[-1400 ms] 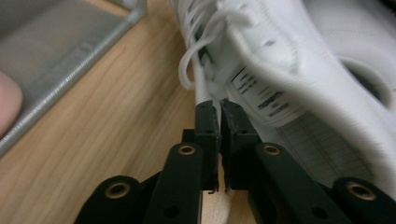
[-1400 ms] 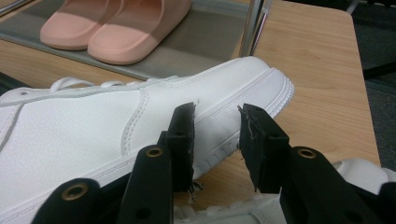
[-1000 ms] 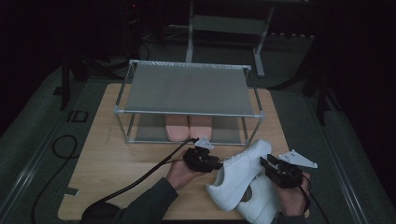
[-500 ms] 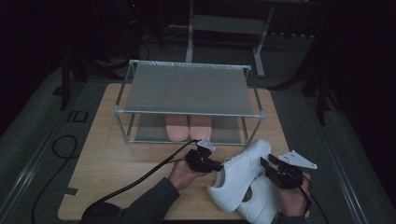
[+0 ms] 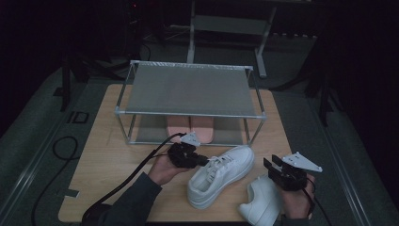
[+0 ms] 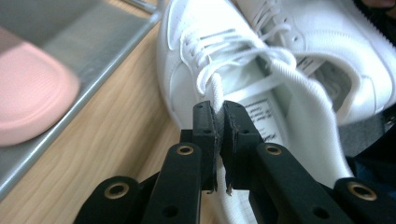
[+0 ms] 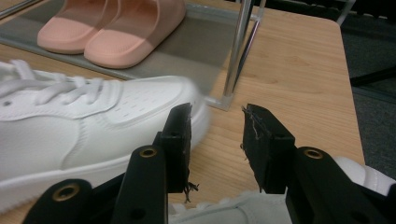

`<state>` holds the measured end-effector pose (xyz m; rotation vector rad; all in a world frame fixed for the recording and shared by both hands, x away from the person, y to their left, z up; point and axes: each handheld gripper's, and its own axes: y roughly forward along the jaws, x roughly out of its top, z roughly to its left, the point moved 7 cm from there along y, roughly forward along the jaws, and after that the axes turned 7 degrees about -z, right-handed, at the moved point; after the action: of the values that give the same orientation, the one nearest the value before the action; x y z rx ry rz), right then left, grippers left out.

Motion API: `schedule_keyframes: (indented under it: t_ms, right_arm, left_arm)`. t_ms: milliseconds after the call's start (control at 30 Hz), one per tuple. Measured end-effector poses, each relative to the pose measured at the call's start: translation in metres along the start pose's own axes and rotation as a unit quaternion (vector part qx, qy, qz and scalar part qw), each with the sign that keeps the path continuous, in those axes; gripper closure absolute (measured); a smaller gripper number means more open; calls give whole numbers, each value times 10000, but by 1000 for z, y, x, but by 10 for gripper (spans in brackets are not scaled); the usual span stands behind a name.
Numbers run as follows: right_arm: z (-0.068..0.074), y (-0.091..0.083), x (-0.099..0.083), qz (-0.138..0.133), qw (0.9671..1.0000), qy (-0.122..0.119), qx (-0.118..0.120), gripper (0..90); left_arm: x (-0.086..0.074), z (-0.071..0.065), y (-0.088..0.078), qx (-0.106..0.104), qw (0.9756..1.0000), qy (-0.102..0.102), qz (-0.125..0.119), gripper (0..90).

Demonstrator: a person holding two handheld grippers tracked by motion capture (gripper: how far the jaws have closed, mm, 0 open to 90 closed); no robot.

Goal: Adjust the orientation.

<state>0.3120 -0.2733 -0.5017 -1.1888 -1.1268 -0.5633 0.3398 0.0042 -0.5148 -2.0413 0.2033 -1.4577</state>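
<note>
A white sneaker (image 5: 221,176) lies on the wooden table in front of the rack, its toe toward the rack's right post. My left gripper (image 5: 203,161) is at its opening. In the left gripper view the left gripper (image 6: 218,109) has just been closing and is shut on the sneaker's (image 6: 187,60) lace and tongue. A second white sneaker (image 5: 261,205) lies at the near right edge. Just above it my right gripper (image 5: 269,165) hangs. Its jaws (image 7: 217,114) have just been opening and stand open with nothing between them, beside the first sneaker's toe (image 7: 154,102).
A metal two-shelf rack (image 5: 188,89) stands across the middle of the table. A pair of pink slippers (image 5: 190,128) sits on its lower shelf. The rack's right front post (image 7: 236,51) rises close ahead of the right gripper. Black cables trail off the table's left side.
The left jaws have shut on the sneaker's lace and tongue. That sneaker has shifted left, away from the second sneaker it overlapped. The right gripper stayed in place.
</note>
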Motion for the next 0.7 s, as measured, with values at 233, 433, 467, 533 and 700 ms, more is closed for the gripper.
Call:
schedule_keyframes:
  t_ms: [233, 433, 467, 533, 700]
  right_arm:
    - [0, 0, -1, 12, 10000, -5, 2, 615]
    - [0, 0, -1, 10, 10000, -13, 5, 615]
    - [0, 0, -1, 8, 10000, -8, 3, 615]
    - [0, 0, -1, 9, 10000, -10, 7, 615]
    - [1, 0, -1, 19, 10000, -20, 22, 615]
  left_arm:
    - [-13, 13, -24, 281, 9996, -89, -21, 844]
    - [-26, 24, -45, 473, 9984, -284, -128, 842]
    - [-28, 26, -48, 507, 9981, -329, -155, 842]
    - [-32, 30, -55, 567, 9975, -380, -173, 841]
    - [-40, 34, -67, 648, 9965, -461, -247, 837]
